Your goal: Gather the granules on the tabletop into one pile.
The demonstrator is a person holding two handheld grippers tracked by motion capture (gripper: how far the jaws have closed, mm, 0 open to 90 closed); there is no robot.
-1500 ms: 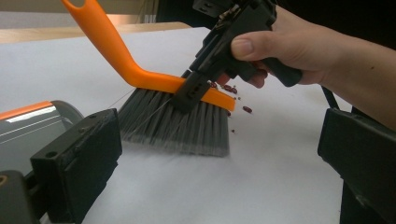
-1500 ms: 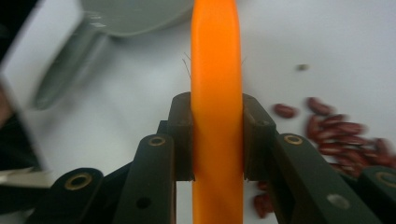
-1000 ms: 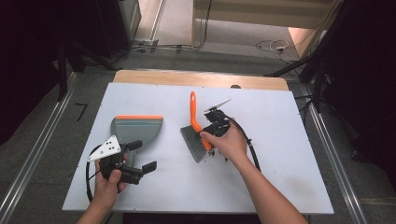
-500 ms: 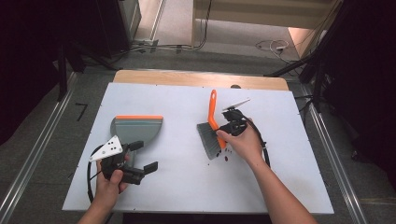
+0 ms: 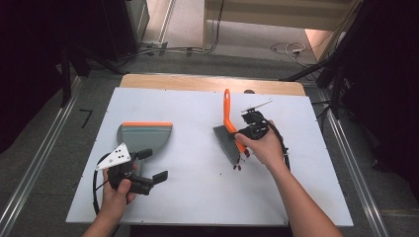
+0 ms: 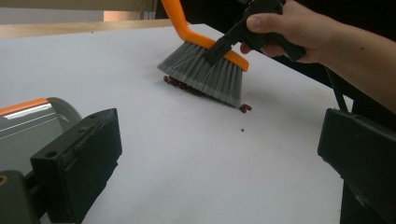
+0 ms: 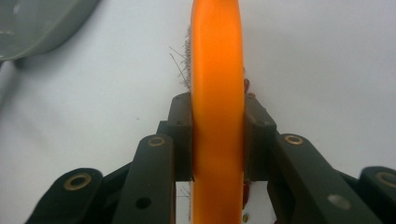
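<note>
On the white table (image 5: 197, 197), sweeping is under way but far from finished. The right gripper (image 5: 245, 134) pinches the orange back of the brush (image 5: 228, 129); in the right gripper view both pads press flat against the orange spine (image 7: 217, 93), one on each side, jaws drawn in tight on it. Grey bristles (image 6: 205, 77) rest on the table with a row of small dark red beans (image 6: 180, 85) lying along their lower edge — a few more strays (image 5: 238, 167) sit just past the end of the brush, on the person's side.

The dustpan (image 5: 144, 137) lies well apart from the beans, across a bare stretch of table, orange lip turned away from the person. No beans can be seen in it; its inside is partly hidden in the left gripper view.

The left gripper (image 5: 148, 165) hovers just beside the dustpan on the near side, jaws spread wide, nothing between them — the pan's grey curve (image 6: 28, 126) shows beside one jaw but is not touched.

Judgement: beans gathered into a loose line, not yet moved to the pan. Left to do: take hold of the pan, bring beans and pan together, sweep them in, collect the strays.
</note>
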